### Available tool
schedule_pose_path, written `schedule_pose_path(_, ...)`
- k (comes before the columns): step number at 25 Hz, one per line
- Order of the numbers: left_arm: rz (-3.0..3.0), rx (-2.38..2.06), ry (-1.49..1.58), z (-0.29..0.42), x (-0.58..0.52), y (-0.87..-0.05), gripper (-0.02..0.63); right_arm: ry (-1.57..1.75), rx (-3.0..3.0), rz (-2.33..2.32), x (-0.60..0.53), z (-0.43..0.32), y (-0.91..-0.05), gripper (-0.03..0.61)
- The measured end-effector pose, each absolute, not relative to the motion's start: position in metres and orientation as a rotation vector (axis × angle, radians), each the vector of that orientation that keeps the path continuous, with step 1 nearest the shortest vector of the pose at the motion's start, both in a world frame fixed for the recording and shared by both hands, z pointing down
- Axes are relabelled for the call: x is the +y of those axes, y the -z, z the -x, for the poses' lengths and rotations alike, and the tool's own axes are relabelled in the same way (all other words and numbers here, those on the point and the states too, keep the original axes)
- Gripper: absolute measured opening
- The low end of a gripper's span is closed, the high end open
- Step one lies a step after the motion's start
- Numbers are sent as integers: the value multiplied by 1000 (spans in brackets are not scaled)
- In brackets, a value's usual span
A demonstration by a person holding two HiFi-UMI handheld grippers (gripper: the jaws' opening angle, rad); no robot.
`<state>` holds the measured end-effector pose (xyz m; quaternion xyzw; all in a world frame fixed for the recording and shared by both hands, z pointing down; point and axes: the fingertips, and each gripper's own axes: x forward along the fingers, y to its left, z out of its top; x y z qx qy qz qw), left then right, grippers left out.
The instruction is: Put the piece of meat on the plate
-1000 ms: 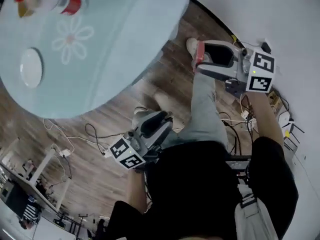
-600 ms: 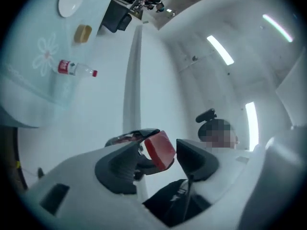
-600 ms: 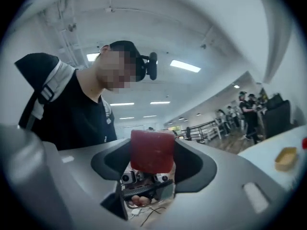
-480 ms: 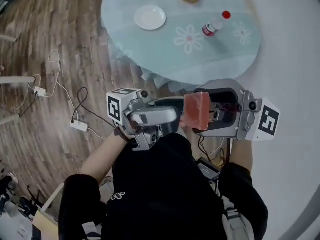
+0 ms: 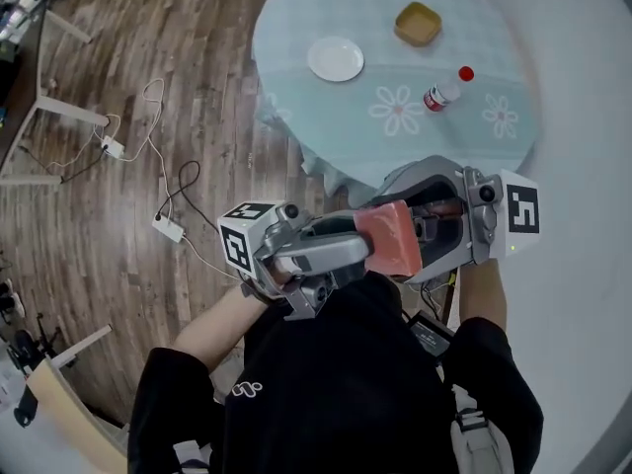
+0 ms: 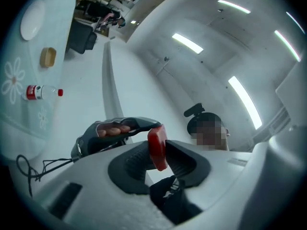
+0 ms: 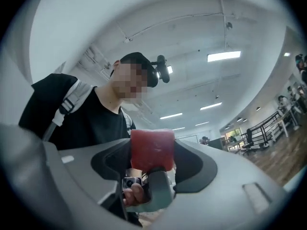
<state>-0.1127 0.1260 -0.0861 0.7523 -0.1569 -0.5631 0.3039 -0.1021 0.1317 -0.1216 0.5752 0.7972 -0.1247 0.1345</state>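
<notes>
Piece of meat (image 5: 391, 240) held chest-high in right gripper (image 7: 152, 153), pads (image 7: 189, 163) pinching its two narrow edges, red slab filling the whole gap. Same slab also between pads (image 6: 181, 161) of left gripper (image 6: 154, 152), seen edge-on there. Left jaws just been closing on it, stopped partway, looking snug against both flat faces. Grippers nose to nose in head view, meat at the joint, just in front of the person's black shirt (image 5: 355, 383).

Meat well apart from plate (image 5: 335, 59). Plate flat on the light-blue cloth of round table (image 5: 296, 28), plain white face showing. Small yellow-brown bowl (image 5: 418, 24) near the plate on the same cloth; contents too small to tell. Red-capped bottle (image 5: 446, 89) lying on its side beside a flower print, nearer the table edge than the bowl.
</notes>
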Motion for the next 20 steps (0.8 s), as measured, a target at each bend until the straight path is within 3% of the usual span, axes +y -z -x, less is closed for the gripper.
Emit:
schedule_pose_path(6, -2115, -894, 1464, 124, 153, 104, 83, 456, 2493, -1561, 134, 97, 127, 255)
schedule_pose_path(14, -2361, -1430, 634, 110, 172, 93, 80, 656, 2684, -1454, 152, 92, 111, 252)
schedule_pose_path(18, -2433, -1420, 376, 96, 192, 96, 78, 588, 2737, -1443, 182, 94, 108, 119)
schedule_pose_path(20, -2470, -1417, 246, 97, 204, 96, 78, 510, 2822, -1375, 199, 96, 102, 105)
